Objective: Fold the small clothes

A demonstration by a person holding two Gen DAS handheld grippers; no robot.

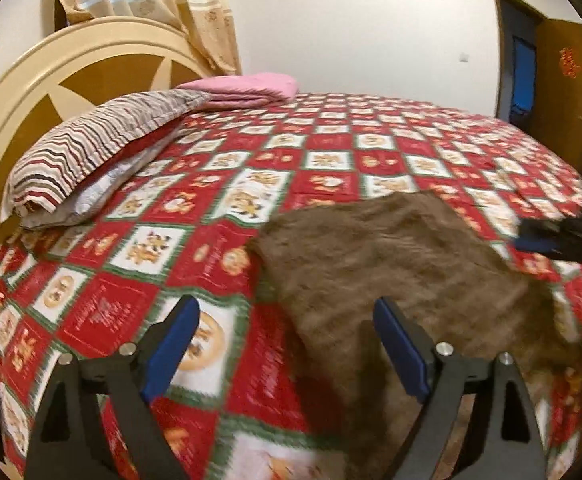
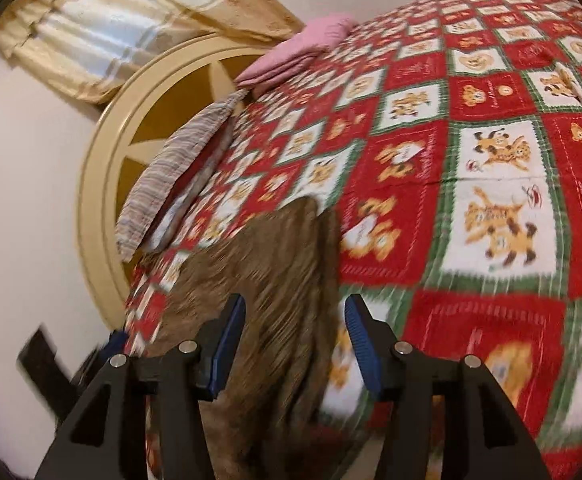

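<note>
Brown cloth [image 1: 403,264] seemingly flat on bedspread [image 1: 331,152], tongs parted.

A striped pillow [image 1: 103,148] and pink blanket [image 1: 247,86] lie on the checkered bedspread [image 1: 195,208].

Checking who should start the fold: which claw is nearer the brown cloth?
Hard to call; both are close. The left claw hangs open above the brown cloth's left edge; the right claw hangs open above its right edge. Neither grips it.
</note>
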